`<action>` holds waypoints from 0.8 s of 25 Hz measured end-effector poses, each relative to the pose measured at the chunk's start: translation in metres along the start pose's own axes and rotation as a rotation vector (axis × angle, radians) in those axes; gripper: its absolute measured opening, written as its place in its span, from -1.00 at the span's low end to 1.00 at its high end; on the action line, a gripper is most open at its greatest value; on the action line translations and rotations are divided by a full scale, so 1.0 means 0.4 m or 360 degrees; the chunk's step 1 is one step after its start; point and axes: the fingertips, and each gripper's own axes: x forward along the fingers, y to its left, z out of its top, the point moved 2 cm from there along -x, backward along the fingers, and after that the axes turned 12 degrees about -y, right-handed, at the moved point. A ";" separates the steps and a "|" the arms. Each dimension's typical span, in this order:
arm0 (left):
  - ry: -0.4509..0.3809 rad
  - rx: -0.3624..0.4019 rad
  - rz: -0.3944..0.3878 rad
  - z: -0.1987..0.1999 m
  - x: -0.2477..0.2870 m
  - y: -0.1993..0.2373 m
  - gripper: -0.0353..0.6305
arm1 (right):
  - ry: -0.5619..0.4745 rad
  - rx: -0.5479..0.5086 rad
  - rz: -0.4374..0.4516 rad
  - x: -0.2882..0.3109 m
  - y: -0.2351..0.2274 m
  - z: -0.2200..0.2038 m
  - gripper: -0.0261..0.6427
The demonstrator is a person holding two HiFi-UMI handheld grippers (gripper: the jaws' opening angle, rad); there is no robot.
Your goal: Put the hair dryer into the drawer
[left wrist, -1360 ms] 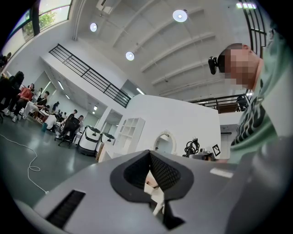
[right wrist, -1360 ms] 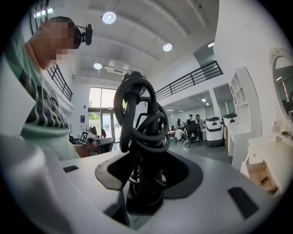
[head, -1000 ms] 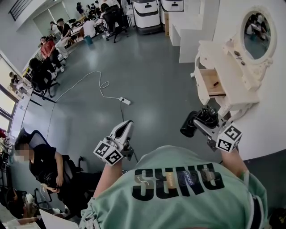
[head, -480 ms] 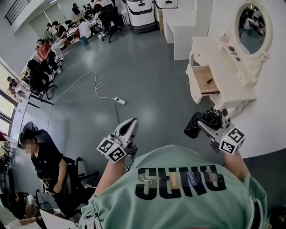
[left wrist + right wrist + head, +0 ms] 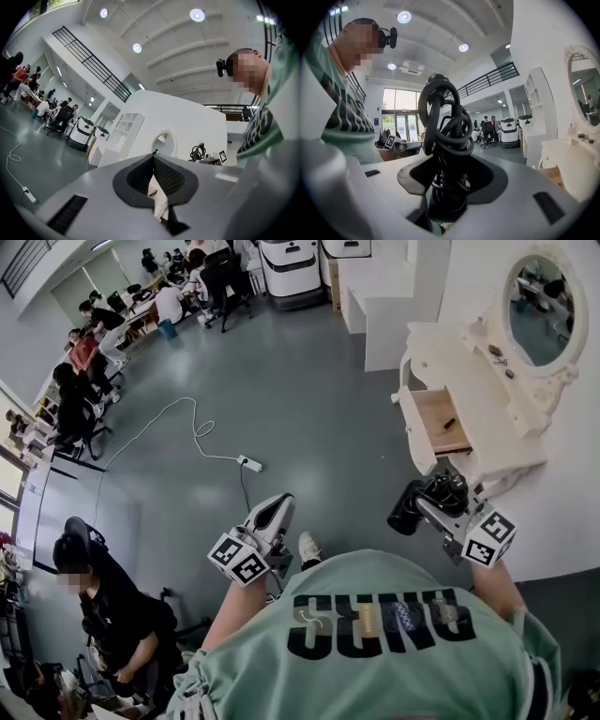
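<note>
Gripping the black plastic hair dryer (image 5: 412, 504), its cord (image 5: 443, 117) coiled round it, my right gripper (image 5: 439, 504) has both jaws pressed against it, near the cream wooden dressing table (image 5: 497, 390) at the right. The table's open light-wood drawer (image 5: 441, 423) lies just beyond the dryer. My left gripper (image 5: 275, 514) hangs at the left over the grey floor (image 5: 309, 381), jaws together, nothing between them.

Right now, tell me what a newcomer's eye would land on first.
The black hair dryer with its coiled cord, clamped in the right gripper at lower right of the head view. Beyond it stands the white dressing table with an oval mirror, its wooden drawer open.
</note>
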 end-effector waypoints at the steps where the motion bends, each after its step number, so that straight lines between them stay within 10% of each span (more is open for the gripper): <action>1: -0.0004 -0.0005 -0.0010 0.011 0.015 0.049 -0.89 | -0.0001 -0.0009 -0.0009 0.045 -0.015 0.000 -0.39; 20: 0.0024 -0.0064 -0.0163 0.317 0.273 0.857 -0.89 | 0.0013 -0.0053 -0.0138 0.882 -0.238 0.064 -0.39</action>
